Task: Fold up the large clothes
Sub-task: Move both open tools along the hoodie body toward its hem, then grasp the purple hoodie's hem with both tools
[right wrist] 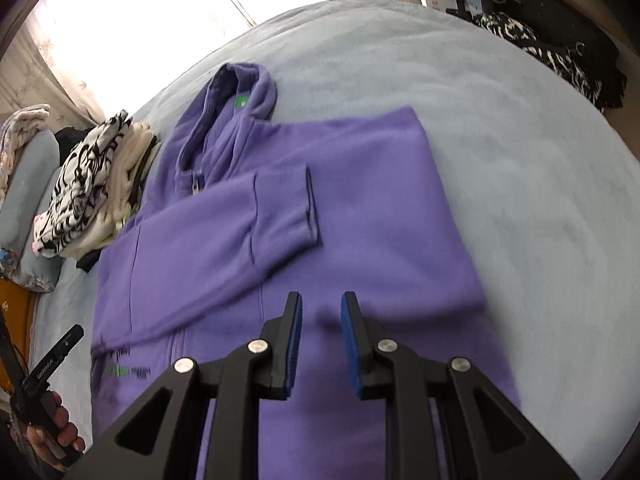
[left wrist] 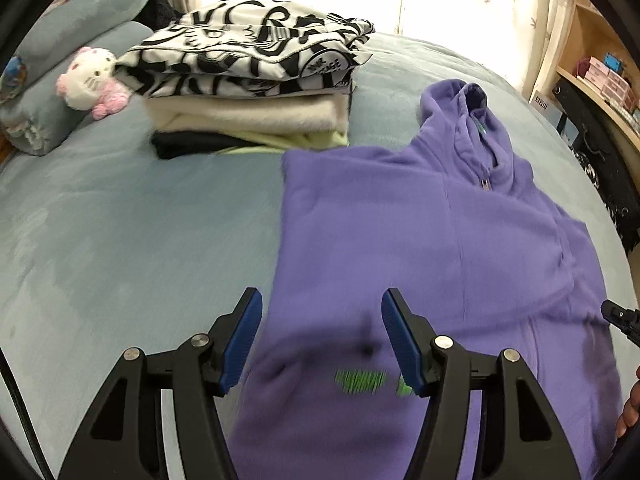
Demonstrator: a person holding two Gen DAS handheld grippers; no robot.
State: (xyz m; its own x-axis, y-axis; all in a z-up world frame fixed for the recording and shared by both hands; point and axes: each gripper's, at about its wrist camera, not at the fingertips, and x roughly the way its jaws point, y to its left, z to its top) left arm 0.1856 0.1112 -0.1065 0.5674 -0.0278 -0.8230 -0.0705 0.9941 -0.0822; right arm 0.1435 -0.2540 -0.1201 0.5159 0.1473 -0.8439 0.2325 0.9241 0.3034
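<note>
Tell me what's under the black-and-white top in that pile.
Under the black-and-white top lies a cream fleece, then a pale yellow piece and a black one at the bottom, on the bed. Anything hidden inside the pile can't be seen.

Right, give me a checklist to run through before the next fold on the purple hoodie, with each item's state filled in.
1. Left hand-held gripper free of cloth: ok, jaws open above the purple hoodie, nothing between them.
2. Right hand-held gripper free of cloth: ok, a narrow gap, nothing pinched.
3. Sleeve folded across the chest: ok, its cuff lies on the body.
4. Other side folded in: ok in the left wrist view, straight edge there.
5. Hood tucked: not ok, it sticks out flat beyond the collar.
6. Bottom hem flat: cannot tell, hidden under both grippers.
7. Room on the bed around the hoodie: ok; the folded stack sits apart.
</note>
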